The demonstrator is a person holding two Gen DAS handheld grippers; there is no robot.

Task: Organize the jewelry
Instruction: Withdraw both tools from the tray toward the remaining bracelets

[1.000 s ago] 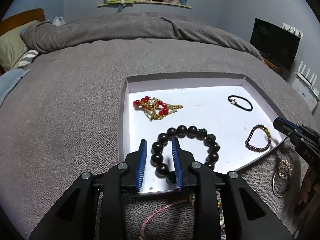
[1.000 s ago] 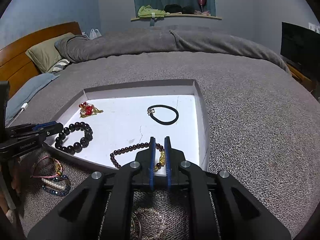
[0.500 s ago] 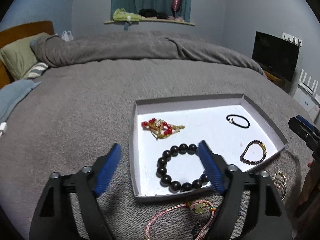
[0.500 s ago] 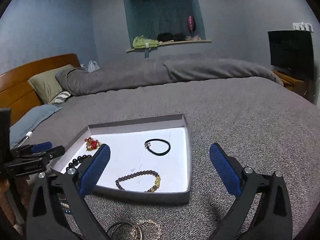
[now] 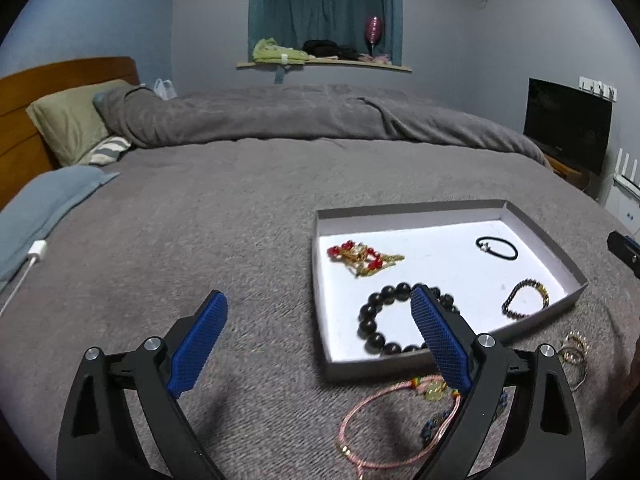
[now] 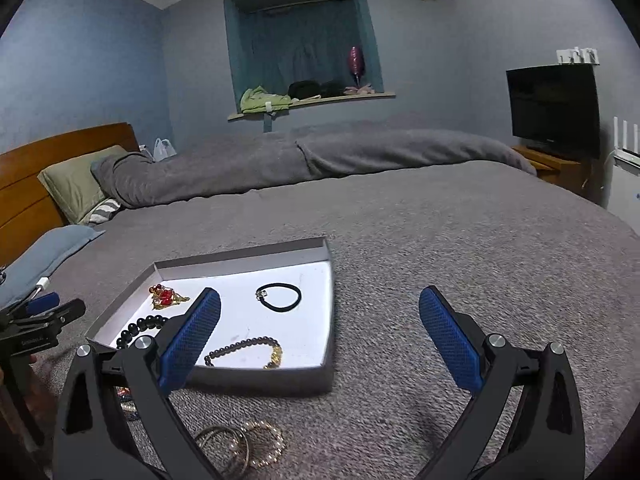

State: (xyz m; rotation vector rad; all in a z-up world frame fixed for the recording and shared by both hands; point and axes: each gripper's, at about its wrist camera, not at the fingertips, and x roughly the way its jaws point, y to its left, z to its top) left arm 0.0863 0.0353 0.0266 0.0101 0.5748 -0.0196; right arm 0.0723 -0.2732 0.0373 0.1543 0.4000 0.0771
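A shallow white tray lies on the grey bed. In it rest a large black bead bracelet, a red and gold piece, a black cord bracelet and a dark bead bracelet with gold. My left gripper hangs before the tray's near left corner, jaws opening, nothing between them. My right gripper stands wide open and empty before the tray's near right corner. A pink cord bracelet and gold bangles lie on the bedcover in front of the tray.
A rolled grey duvet crosses the far side of the bed, with a green pillow and wooden headboard at the left. A white charger and cable lie at the left edge. A TV stands at the right.
Both grippers opened wide and drew back and up from the tray. The black bead bracelet and the dark bracelet with gold, earlier between the jaws, now lie free in the tray.
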